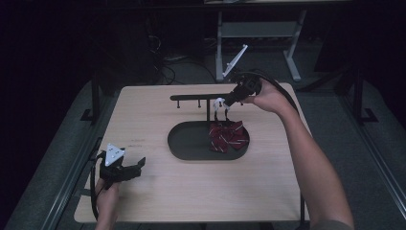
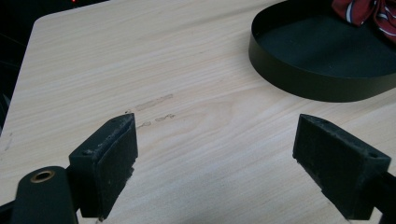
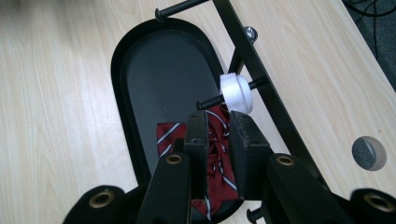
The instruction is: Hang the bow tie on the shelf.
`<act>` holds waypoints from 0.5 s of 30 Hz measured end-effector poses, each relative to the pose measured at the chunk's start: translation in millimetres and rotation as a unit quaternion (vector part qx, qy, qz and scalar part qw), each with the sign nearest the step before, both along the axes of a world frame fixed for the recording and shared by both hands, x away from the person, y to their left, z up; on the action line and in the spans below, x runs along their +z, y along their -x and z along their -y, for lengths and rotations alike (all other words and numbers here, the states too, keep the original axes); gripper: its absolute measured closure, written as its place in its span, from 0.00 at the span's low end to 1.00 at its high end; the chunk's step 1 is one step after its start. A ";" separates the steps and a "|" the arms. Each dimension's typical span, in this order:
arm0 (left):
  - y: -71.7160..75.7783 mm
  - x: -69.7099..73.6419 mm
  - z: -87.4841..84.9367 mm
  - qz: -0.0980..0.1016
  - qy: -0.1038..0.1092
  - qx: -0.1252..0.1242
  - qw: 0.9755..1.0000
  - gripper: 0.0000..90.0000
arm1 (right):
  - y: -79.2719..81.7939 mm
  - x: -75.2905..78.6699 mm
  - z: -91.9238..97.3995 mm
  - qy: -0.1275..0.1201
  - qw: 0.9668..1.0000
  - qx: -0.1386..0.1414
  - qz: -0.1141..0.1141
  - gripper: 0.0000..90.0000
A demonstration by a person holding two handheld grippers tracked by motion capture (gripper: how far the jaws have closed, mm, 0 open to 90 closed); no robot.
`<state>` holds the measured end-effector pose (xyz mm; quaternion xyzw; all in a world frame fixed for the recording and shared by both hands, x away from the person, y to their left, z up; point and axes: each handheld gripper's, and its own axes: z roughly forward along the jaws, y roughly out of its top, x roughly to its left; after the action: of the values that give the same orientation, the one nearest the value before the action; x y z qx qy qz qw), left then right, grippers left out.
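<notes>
Left hand-held gripper point(image 1: 136, 167) sits low over the tabletop point(image 1: 191, 191) on the near-left side of the black tray point(image 1: 184, 143), well apart from it. Released, jaws wide, nothing between them; bare wood under them in the left gripper view, tray wall point(image 2: 299, 84) ahead to the right.

Black oval tray at mid tabletop. Red striped cloth point(image 1: 228, 136) lies bunched in the tray's right end, partly spilling on the rim.

Right hand-held gripper point(image 1: 221, 106) hangs above the tray's far-right end, pointing down at the cloth. In the right gripper view the jaws stand narrowly apart with the cloth point(image 3: 215, 154) seen between them; cannot tell whether the pads press on it or it just lies below.

White ring point(image 3: 236, 93) sits on a peg of the black rack point(image 1: 196, 97), just beyond the jaw tips. Rack bar runs along the tray's far side, post rising at the tray's back edge.
</notes>
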<state>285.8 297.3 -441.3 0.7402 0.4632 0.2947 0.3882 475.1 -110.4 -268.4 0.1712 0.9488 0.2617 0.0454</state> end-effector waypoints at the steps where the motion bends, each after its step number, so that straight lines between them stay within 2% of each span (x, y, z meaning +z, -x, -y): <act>1: -0.1 0.1 0.0 0.000 0.000 0.000 1.000 0.15 | 0.2 0.2 0.8 -0.001 1.000 0.000 -0.001 0.84; 8: 0.1 0.1 0.7 0.000 -0.001 -0.001 1.000 0.15 | 3.0 -0.1 5.8 -0.008 1.000 0.000 -0.008 0.81; 15: 0.5 0.2 1.4 0.001 -0.001 -0.002 1.000 0.15 | 7.2 2.8 7.6 -0.012 1.000 0.004 -0.004 0.80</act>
<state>285.4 295.9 -441.1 0.7412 0.4608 0.2956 0.3883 467.9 -118.0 -265.6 0.1690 0.9464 0.2724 0.0390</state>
